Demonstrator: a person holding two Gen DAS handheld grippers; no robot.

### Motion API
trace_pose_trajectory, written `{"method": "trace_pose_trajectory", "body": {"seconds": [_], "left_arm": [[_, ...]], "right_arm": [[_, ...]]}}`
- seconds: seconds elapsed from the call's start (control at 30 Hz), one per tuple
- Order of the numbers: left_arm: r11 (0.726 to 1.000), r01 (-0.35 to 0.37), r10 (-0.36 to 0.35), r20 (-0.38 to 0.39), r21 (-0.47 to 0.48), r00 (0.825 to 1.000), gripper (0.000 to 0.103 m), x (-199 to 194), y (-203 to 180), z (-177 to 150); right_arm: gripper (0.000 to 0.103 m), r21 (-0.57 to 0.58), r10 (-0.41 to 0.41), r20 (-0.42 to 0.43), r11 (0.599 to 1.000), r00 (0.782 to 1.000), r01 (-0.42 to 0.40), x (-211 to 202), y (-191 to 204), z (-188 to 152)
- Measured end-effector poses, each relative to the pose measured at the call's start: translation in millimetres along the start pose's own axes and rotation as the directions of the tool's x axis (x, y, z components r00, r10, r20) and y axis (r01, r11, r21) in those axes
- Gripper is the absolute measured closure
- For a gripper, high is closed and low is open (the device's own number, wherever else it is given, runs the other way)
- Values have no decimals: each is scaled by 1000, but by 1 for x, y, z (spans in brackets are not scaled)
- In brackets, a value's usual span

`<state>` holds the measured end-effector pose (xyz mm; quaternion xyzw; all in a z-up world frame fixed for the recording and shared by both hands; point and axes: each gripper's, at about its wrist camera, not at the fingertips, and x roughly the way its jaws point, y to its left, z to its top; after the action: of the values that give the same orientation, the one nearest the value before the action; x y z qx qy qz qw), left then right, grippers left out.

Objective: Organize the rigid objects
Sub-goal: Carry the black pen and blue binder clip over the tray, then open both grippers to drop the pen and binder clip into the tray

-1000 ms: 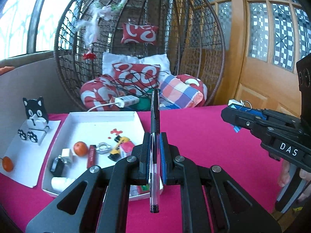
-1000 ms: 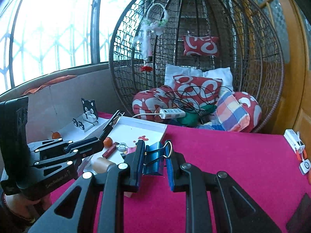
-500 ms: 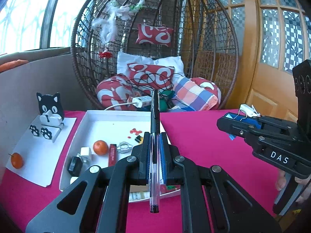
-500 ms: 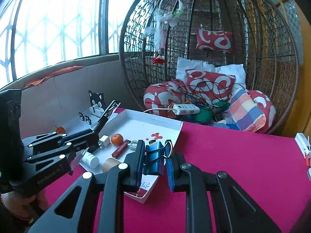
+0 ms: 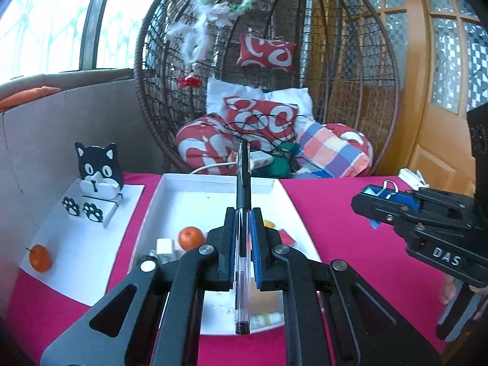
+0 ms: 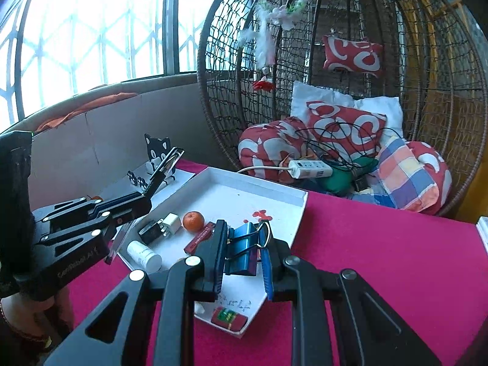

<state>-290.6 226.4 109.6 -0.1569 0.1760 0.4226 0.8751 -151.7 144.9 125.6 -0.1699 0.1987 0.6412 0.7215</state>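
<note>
My left gripper (image 5: pixel 243 213) is shut on a clear pen with a black cap (image 5: pixel 243 180), which stands upright between the pads above the white tray (image 5: pixel 213 187). My right gripper (image 6: pixel 243 235) is shut on a blue binder clip (image 6: pixel 242 251), held over the near right part of the same tray (image 6: pixel 259 187). In the tray lie a small orange (image 6: pixel 193 220), a white plug (image 6: pixel 170 222), a white bottle (image 6: pixel 145 256), a dark red stick (image 6: pixel 199 238) and a red eraser (image 6: pixel 228 318). Each gripper shows in the other's view: the right gripper (image 5: pixel 363 206), the left gripper (image 6: pixel 143 204).
A black and white cat stand (image 5: pixel 99 167) and an orange fruit (image 5: pixel 40 257) sit on a white sheet (image 5: pixel 76 235) left of the tray. A cardboard wall (image 5: pixel 61 128) lines the left. A wicker hanging chair (image 5: pixel 274 91) with cushions stands behind the magenta table (image 6: pixel 381 259).
Both grippers have moved forward toward the tray, which looks larger and nearer now. The pen and the clip stay held as before.
</note>
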Motion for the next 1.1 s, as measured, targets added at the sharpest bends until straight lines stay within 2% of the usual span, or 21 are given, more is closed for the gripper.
{"method": "trace_pose_trajectory", "body": {"seconds": [0.13, 0.33, 0.47, 0.6, 0.77, 0.8, 0.83, 0.87, 0.9, 0.93, 0.97, 1.1], "left_arm": [[999, -12, 11, -44, -31, 999, 95, 26, 19, 8], [994, 29, -42, -127, -108, 991, 95, 78, 41, 24], [997, -4, -10, -179, -77, 984, 95, 109, 41, 28], [997, -36, 18, -230, -73, 973, 95, 132, 47, 18], [996, -52, 33, -260, -66, 965, 93, 141, 50, 10], [996, -61, 42, -261, -65, 964, 90, 140, 50, 9], [995, -64, 44, -257, -71, 965, 74, 139, 51, 10], [994, -67, 45, -247, -83, 968, 44, 135, 53, 10], [993, -75, 52, -237, -90, 970, 27, 132, 54, 11], [992, -89, 67, -218, -93, 974, 7, 128, 55, 12], [990, -110, 90, -196, -90, 976, 0, 123, 56, 13], [977, -196, 183, -141, -83, 973, 0, 103, 58, 12]], "right_arm": [[84, 13, 28, -42, 1000, 999, -28, 26, 2, 5], [84, 57, 55, -113, 997, 992, -49, 83, 5, 9], [84, 60, 58, -156, 997, 986, -49, 119, 11, 11], [83, 49, 43, -201, 998, 979, -34, 144, 14, 4], [82, 21, 21, -205, 1000, 979, -17, 151, 18, -3], [74, 14, 4, -190, 1000, 982, -1, 148, 18, -4], [54, 15, -5, -177, 1000, 984, 7, 148, 18, -4], [41, 17, -9, -163, 1000, 987, 11, 146, 17, -4], [14, 19, -13, -149, 1000, 989, 16, 144, 16, -4], [9, 20, -22, -130, 999, 991, 25, 139, 15, -4], [9, 16, -29, -124, 999, 992, 31, 137, 15, -4], [9, 3, -54, -93, 999, 994, 55, 121, 15, -7]]}}
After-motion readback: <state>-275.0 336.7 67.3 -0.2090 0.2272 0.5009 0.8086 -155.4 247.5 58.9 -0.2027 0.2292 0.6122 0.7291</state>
